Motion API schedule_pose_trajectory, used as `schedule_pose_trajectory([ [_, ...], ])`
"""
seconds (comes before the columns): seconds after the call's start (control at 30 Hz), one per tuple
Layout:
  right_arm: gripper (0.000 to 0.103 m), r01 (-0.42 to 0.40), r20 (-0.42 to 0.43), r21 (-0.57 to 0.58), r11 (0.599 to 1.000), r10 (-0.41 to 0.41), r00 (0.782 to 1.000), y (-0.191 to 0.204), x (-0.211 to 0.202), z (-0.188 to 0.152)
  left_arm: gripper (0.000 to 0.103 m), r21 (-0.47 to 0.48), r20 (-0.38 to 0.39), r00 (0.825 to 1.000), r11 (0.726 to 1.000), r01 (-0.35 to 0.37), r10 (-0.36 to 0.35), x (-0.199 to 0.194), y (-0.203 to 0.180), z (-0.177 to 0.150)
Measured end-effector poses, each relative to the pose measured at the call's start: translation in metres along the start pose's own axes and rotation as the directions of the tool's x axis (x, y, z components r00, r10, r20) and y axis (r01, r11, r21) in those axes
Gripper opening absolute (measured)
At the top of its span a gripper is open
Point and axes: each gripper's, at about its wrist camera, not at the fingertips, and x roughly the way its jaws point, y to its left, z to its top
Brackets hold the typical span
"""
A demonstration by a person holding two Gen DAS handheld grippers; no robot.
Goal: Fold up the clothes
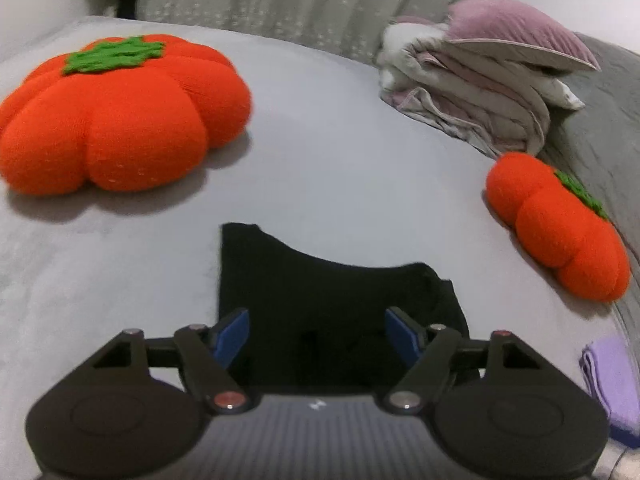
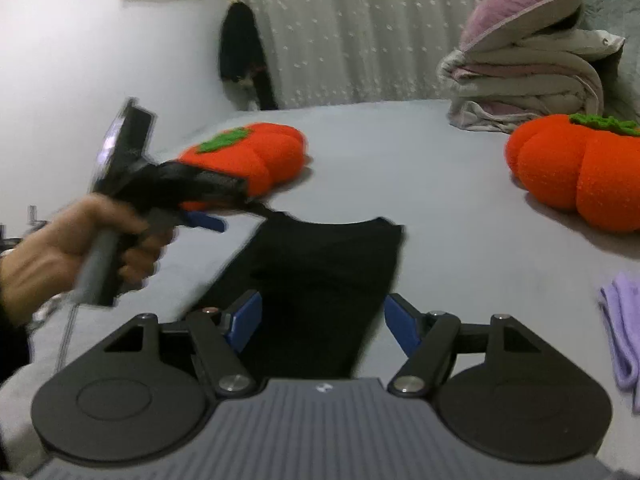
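A black garment (image 1: 328, 292) lies flat on the grey bed (image 1: 340, 152), its curved edge at the far end. My left gripper (image 1: 318, 334) hovers over its near part, open, with the blue pads (image 1: 232, 336) wide apart and nothing between them. In the right wrist view the same black garment (image 2: 320, 272) shows as a long dark strip running away from me. My right gripper (image 2: 323, 324) is open above its near end, holding nothing. A hand (image 2: 60, 256) holds the left gripper (image 2: 224, 218) at the garment's far left corner, blurred.
Two orange pumpkin cushions sit on the bed, a large one (image 1: 116, 116) far left and a smaller one (image 1: 556, 228) on the right. A pile of folded bedding (image 1: 472, 96) under a pink pillow (image 1: 516, 28) stands far right. A lilac cloth (image 2: 624, 332) lies near right.
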Motion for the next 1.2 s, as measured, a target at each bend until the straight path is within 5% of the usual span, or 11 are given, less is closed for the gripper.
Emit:
schedule_pose_trajectory([
  [0.07,0.066,0.028,-0.014,-0.035,0.999,-0.028,0.999,-0.011,0.025,0.012,0.053,-0.009,-0.014,1.000,1.000,0.025,-0.025,0.010,0.002,-0.005],
  [0.13,0.048,0.029,-0.025,-0.107,0.994,-0.032,0.999,-0.013,0.049,0.020,0.044,-0.017,-0.024,0.998,0.999,0.050,-0.050,0.018,0.005,-0.010],
  [0.37,0.045,0.007,-0.112,-0.185,0.983,-0.028,0.993,-0.020,0.132,0.036,0.002,-0.004,-0.002,0.993,0.993,0.121,-0.121,0.029,0.013,-0.013],
  [0.47,0.031,-0.005,-0.147,-0.206,0.979,-0.026,0.989,-0.020,0.153,0.041,0.001,0.030,0.031,0.989,0.989,0.143,-0.144,0.021,0.012,-0.015],
  [0.5,0.008,0.005,-0.168,-0.217,0.976,-0.043,0.985,-0.020,0.159,0.041,0.001,0.033,0.038,0.987,0.987,0.155,-0.156,0.018,0.013,-0.015],
  [0.53,0.001,0.015,-0.188,-0.226,0.974,-0.059,0.980,-0.020,0.165,0.040,0.001,0.034,0.045,0.985,0.986,0.165,-0.167,0.016,0.013,-0.014],
  [0.63,0.001,0.008,-0.187,-0.217,0.976,-0.049,0.981,-0.022,0.165,0.036,0.001,0.023,0.077,0.979,0.982,0.187,-0.188,0.005,0.017,-0.011],
  [0.87,0.001,0.063,-0.035,-0.126,0.990,-0.068,0.997,-0.032,0.142,0.053,0.001,-0.041,0.200,0.948,0.964,0.263,-0.250,-0.027,0.032,0.011],
  [1.07,0.001,0.097,-0.004,-0.099,0.990,-0.098,0.995,-0.024,0.159,0.062,0.001,-0.107,0.198,0.965,0.975,0.196,-0.172,-0.008,0.060,0.016],
  [1.2,0.001,0.116,-0.098,-0.124,0.985,-0.129,0.987,-0.013,0.191,0.048,0.001,-0.135,0.135,0.982,0.979,0.150,-0.132,0.015,0.075,0.016],
])
